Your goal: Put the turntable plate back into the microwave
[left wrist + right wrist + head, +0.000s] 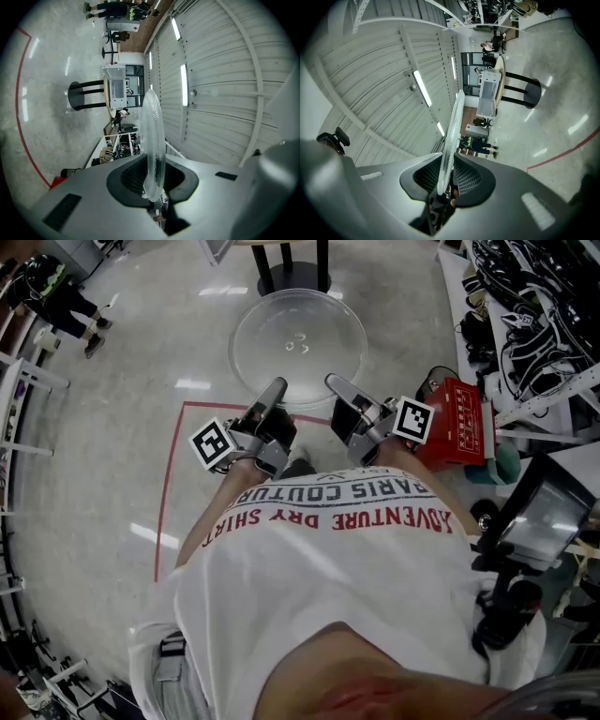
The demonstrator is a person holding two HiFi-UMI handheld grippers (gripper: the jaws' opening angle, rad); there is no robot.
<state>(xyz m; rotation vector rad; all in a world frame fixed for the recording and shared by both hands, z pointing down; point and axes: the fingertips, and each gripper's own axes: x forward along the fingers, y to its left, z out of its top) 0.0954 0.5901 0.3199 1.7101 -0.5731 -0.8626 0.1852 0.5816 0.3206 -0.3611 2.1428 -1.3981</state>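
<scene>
The clear glass turntable plate (298, 345) is held level above the floor, in front of the person. My left gripper (276, 390) is shut on its near left rim and my right gripper (337, 385) is shut on its near right rim. In the left gripper view the plate (153, 136) stands edge-on between the dark pads, and my left gripper (152, 187) clamps it. The right gripper view shows the plate (453, 133) the same way, pinched by my right gripper (443, 185). The white microwave (117, 89) (487, 97) sits on a round table some way ahead.
The microwave's table has a black pedestal base (291, 277) just beyond the plate. A red toolbox (457, 423) stands at the right, beside a rack of cables (525, 315). Red tape (169, 493) marks the floor. People (56, 296) stand far left.
</scene>
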